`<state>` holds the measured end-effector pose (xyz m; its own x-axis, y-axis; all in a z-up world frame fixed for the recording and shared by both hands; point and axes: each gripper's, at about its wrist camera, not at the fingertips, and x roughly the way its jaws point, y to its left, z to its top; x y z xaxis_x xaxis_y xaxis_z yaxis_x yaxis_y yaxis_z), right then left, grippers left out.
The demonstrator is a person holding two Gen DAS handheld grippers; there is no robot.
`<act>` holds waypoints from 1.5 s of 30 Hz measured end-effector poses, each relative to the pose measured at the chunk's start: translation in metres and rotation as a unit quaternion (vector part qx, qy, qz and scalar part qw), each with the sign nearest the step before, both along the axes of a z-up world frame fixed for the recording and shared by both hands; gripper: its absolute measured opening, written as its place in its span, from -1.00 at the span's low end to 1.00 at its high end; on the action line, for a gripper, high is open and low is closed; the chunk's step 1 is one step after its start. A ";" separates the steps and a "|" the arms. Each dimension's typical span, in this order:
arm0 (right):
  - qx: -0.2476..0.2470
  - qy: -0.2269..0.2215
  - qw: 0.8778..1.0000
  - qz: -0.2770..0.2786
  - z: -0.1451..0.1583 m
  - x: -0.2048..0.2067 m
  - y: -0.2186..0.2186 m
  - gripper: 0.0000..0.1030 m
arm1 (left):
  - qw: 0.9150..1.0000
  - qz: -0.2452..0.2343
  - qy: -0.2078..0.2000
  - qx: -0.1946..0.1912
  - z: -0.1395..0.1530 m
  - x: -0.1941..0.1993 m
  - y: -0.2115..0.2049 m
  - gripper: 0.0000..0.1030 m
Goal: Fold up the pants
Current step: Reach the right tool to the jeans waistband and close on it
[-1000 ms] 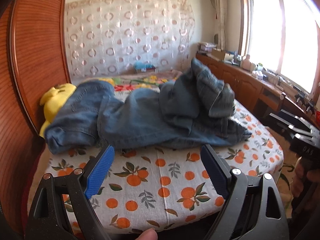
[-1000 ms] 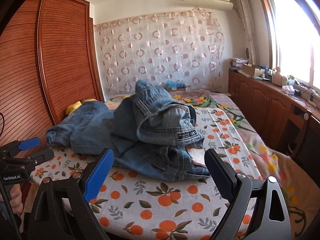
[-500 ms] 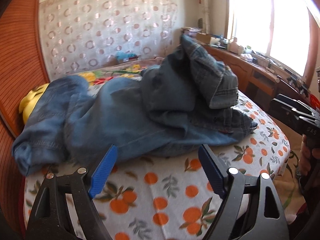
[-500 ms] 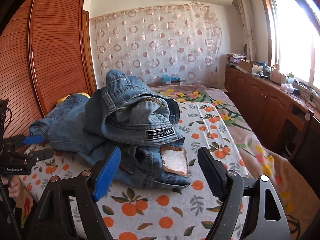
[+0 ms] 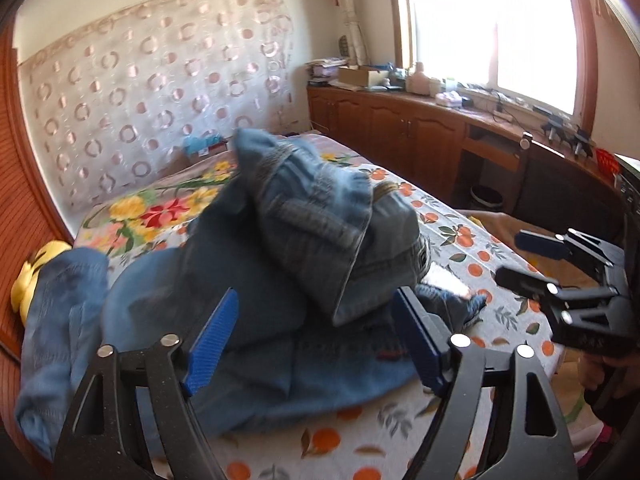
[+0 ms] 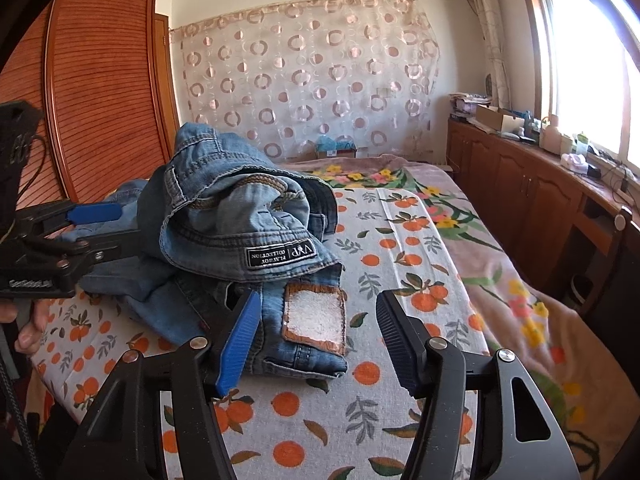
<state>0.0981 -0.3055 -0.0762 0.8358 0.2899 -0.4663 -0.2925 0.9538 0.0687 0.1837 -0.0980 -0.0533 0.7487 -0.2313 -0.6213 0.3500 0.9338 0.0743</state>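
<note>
The jeans (image 6: 240,236) lie in a crumpled heap on the bed (image 6: 400,280), waistband bunched on top, a white patch (image 6: 315,314) facing up at the near edge. Right gripper (image 6: 316,340) hangs just over that patch, jaws wide apart, nothing between them. Left gripper (image 5: 316,334) is low over the denim, jaws spread too, gripping nothing. A yellow toy (image 5: 30,276) sits beside the far leg, by the wardrobe (image 6: 100,92).
</note>
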 end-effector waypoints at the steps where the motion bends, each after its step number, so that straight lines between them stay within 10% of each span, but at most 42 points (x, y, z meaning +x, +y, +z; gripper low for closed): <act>1: 0.002 0.001 1.000 -0.001 0.000 0.000 0.000 0.21 | 1.000 -0.004 0.004 0.004 -0.001 0.005 -0.004 0.38; 13: 0.006 0.011 1.000 -0.012 -0.004 0.001 -0.004 0.21 | 1.000 0.008 -0.008 -0.003 0.016 0.009 0.003 -0.79; 27: 0.011 0.005 1.000 0.000 0.005 0.007 0.001 0.21 | 0.993 0.052 -0.099 -0.034 0.093 -0.080 0.085 -0.84; 45: 0.028 0.042 0.998 0.027 -0.004 0.024 0.002 0.21 | 0.987 0.148 -0.015 -0.053 -0.002 -0.120 0.150 -0.84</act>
